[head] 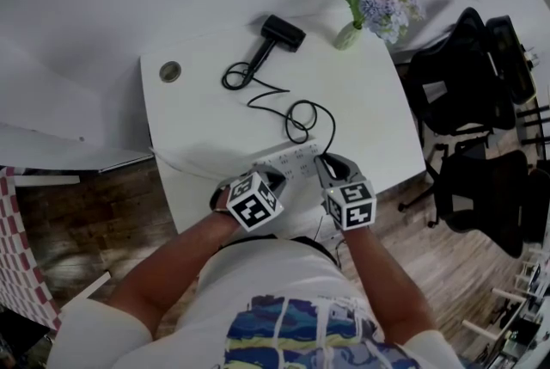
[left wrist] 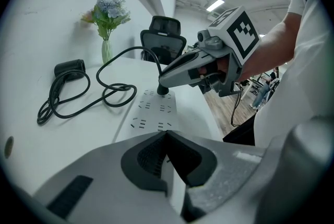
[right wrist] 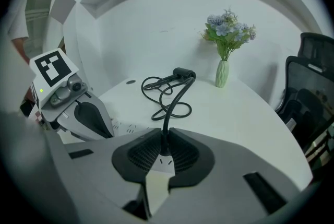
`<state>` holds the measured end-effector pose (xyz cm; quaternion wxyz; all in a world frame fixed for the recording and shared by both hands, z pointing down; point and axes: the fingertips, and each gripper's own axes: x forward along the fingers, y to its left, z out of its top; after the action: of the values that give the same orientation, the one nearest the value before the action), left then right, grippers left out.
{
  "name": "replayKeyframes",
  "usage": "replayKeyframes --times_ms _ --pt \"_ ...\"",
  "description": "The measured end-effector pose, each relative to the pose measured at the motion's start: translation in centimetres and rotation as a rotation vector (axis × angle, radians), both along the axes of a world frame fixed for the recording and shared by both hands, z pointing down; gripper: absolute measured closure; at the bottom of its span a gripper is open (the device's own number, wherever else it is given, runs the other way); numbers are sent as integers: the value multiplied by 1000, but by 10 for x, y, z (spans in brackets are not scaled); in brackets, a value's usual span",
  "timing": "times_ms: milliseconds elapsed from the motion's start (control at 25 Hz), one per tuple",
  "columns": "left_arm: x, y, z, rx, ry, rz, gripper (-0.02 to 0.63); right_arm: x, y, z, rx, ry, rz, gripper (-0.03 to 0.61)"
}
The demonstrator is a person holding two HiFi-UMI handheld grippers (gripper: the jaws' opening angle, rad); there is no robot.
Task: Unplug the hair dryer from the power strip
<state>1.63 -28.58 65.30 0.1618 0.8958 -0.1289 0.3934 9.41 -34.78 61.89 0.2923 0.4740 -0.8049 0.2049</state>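
Black plug [right wrist: 163,145], seated in white power strip [left wrist: 154,113], pinched between right gripper [right wrist: 164,138] pads. Left gripper [left wrist: 167,134] jaws together, tips on power strip.

Ahead of the right claw [head: 320,162] the coiled cord [right wrist: 165,124] crosses the surface [head: 198,113]. The hair dryer [head: 282,32] and vase [head: 348,35] stand far beyond. Left of the left claw [head: 277,176] the surface lies bare.
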Motion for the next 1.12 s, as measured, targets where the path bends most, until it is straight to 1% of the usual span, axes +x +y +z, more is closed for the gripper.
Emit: replayKeyframes --times_ms 200,280,360,440,680,1120 --pt "0 1 0 -2 -1 1 612 3 2 0 -2 -8 14 534" --pt "0 1 0 -1 0 4 612 0 -2 -12 36 -15 5 532" --pt "-1 -1 0 0 2 7 612 -8 -11 -29 89 6 -39 532" --pt "-1 0 1 1 2 6 612 -16 -17 -40 113 14 -78 532" --pt "0 1 -1 1 5 2 612 -17 -17 -47 99 -32 -69 532" --pt "0 2 -1 16 7 9 612 -11 -15 -50 87 -33 -65 531"
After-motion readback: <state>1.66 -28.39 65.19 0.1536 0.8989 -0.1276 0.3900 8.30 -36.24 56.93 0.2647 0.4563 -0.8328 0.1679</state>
